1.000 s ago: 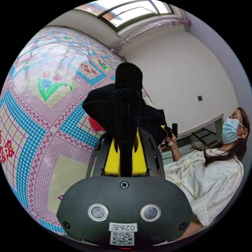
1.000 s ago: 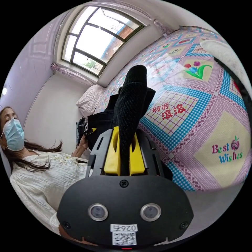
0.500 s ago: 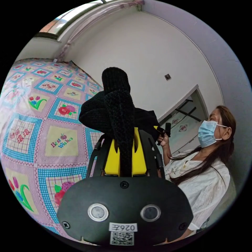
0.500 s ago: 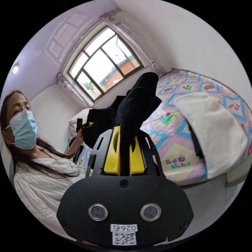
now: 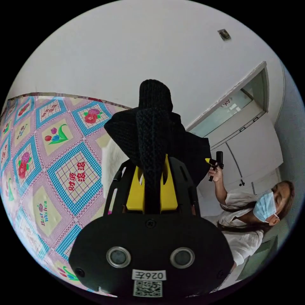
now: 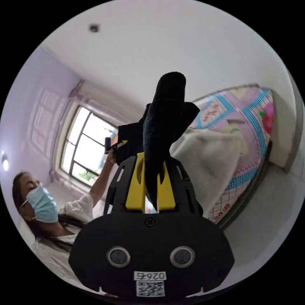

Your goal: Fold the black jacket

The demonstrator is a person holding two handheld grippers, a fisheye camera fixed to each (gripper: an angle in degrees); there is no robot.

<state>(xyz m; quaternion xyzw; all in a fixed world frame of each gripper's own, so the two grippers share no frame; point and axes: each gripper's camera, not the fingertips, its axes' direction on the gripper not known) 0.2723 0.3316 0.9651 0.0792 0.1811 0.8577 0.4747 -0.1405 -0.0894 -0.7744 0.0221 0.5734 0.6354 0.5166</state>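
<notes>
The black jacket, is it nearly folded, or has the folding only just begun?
Only just begun, it seems. Done: both grippers have hold of it, the left gripper and the right gripper each shut on a knit edge of the black jacket. In hand: it hangs lifted in the air, off the patterned bed cover. Left: laying it flat and making every fold; none shows yet.

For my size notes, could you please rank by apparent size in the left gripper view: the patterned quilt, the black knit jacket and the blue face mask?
1. Patterned quilt
2. Black knit jacket, enlarged by nearness
3. Blue face mask
</notes>
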